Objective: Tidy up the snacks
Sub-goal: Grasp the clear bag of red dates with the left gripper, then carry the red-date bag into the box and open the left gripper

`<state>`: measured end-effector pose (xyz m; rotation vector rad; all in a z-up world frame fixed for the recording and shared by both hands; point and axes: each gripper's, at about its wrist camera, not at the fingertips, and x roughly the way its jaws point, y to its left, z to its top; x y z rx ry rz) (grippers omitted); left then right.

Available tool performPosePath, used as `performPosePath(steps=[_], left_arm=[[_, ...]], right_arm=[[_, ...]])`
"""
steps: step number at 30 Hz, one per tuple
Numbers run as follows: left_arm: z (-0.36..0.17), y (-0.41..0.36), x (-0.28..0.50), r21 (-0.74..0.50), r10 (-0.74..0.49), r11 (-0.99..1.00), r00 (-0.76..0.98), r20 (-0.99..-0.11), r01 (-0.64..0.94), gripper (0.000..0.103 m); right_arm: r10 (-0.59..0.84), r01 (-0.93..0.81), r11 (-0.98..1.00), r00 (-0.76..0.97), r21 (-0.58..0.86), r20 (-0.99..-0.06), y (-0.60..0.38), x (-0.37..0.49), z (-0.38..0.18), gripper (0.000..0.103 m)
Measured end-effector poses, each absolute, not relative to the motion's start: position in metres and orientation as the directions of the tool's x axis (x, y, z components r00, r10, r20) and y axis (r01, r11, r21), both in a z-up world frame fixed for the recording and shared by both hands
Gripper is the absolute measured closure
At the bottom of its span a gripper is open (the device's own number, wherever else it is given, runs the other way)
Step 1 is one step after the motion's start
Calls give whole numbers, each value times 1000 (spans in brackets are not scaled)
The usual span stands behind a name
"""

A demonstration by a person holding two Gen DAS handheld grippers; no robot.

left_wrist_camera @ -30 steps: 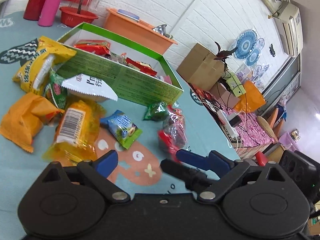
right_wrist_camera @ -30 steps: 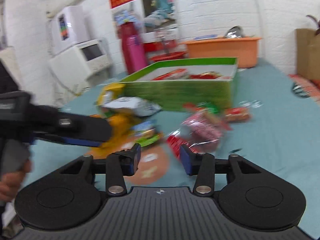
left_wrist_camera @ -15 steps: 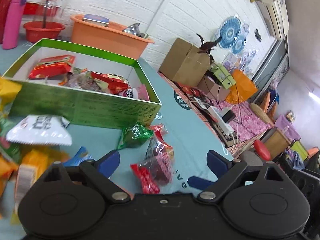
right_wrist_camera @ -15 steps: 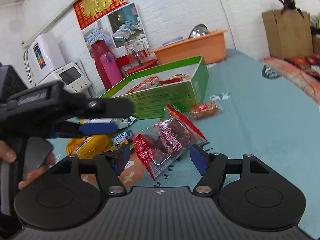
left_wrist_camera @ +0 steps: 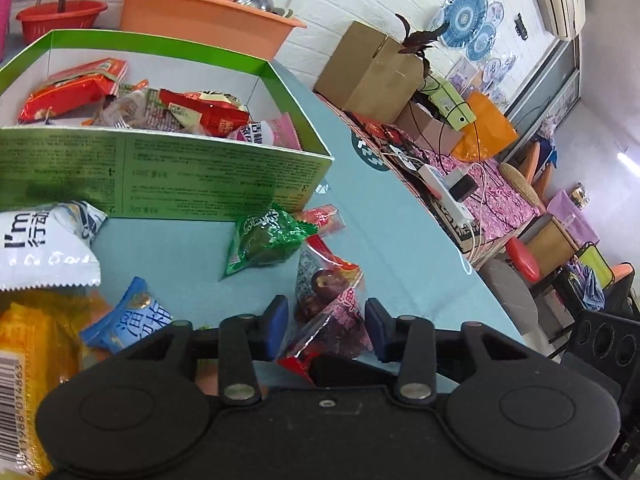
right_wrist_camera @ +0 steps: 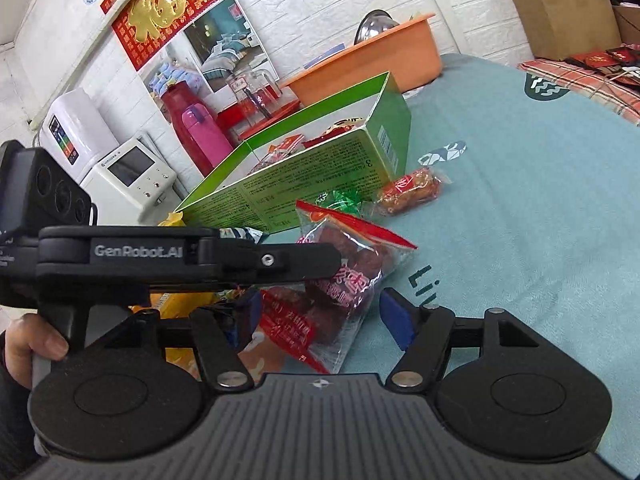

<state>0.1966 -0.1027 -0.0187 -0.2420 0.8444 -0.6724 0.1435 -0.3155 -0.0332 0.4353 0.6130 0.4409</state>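
While its jaws are closing, the left claw (left_wrist_camera: 326,326) straddles the clear red-date bag (left_wrist_camera: 332,308), the pads not visibly pressing it yet. The right claw (right_wrist_camera: 320,316) stands wide apart around the same bag's near end, gripping nothing. Beyond, on the teal-covered desk (right_wrist_camera: 520,208), lie a green packet (left_wrist_camera: 264,240) and the green box (left_wrist_camera: 160,168) holding snacks.
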Motion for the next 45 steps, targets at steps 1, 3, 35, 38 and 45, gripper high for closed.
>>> performPosePath(steps=[1,3,35,38,45], left_arm=[[-20,-103,197,-454,-637,768,472,-609,451,46],[-23,-103,196,-462,-640,766,471,-607,446,45],[41,-53,290,-489,-637,760,637,-435,428,52],[32,-53,300,-444,-591,800,656,-469,404,3],[21,-44,295,-328,-421,901,749,-512,283,0]], right_arm=[[510,-261,821,734,508,-447,-315,144,-34,2],[520,-270,814,733,514,-439,-315,144,-36,11],[540,-423,827,780,370,-314,-280,257,29,41],[492,-404,864,806,301,-329,-273,263,19,38],[392,-347,920,845,185,-364,-272,262,7,0]])
